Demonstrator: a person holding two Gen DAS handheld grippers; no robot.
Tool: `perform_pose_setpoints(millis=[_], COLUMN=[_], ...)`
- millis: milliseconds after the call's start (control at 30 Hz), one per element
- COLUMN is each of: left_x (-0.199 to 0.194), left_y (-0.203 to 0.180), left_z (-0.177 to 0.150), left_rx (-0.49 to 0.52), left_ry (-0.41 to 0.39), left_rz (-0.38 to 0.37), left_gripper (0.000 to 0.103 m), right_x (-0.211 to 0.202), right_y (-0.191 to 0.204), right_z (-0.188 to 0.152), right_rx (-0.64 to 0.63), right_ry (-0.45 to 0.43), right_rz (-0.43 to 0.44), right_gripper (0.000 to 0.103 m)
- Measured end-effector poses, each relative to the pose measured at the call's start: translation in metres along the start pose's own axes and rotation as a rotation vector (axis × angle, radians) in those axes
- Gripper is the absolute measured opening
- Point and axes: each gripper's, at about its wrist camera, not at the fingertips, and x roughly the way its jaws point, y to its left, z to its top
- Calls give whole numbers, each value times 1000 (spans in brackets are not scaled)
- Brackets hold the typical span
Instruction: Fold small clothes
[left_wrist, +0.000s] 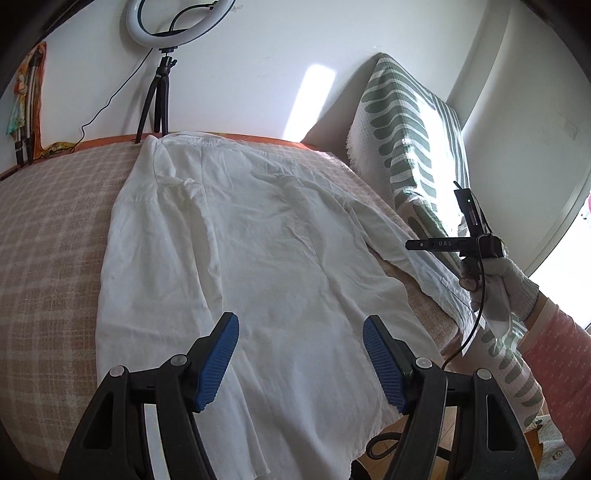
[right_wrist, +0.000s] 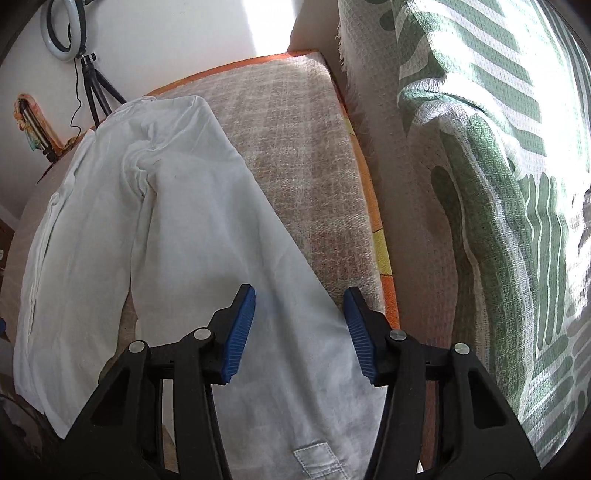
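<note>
White shirt (left_wrist: 236, 236) flat on plaid cover (left_wrist: 55, 229), sleeve at R edge; both claws (left_wrist: 301, 363) (right_wrist: 299, 334) released, hovering.

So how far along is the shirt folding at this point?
Done: the white shirt lies spread on the checked blanket. In hand: nothing; the left gripper and the right gripper are open above the cloth, the right one over the sleeve. Left: every fold, sleeves first.
</note>
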Motion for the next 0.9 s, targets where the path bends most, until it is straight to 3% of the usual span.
perform_pose_setpoints(millis=[33,100,200,533,733,900], left_x=[0,0,-1,-17,-29,-42], left_y=[1,2,1,14,21,31], left_z=[-1,-3,-5,-11,-17,-23], left_rx=[-3,0,14,-6,-14,-28], left_ry=[3,9,15,-6,-25,-41], left_rz=[0,0,-3,-29,-38,-36], left_gripper=[71,71,70,70,70,70], right_x=[0,-1,-5,-65,-96,-93], right_y=[3,6,12,53,116,185], right_z=[-1,-2,-2,9,14,9], right_rx=[-23,-27,-32,-43,-117,-213], right_ry=[-10,-7,-11,-128,-192,-182], right_rz=[-18,15,5,3,25,69], right_gripper=[47,20,5,3,3,3])
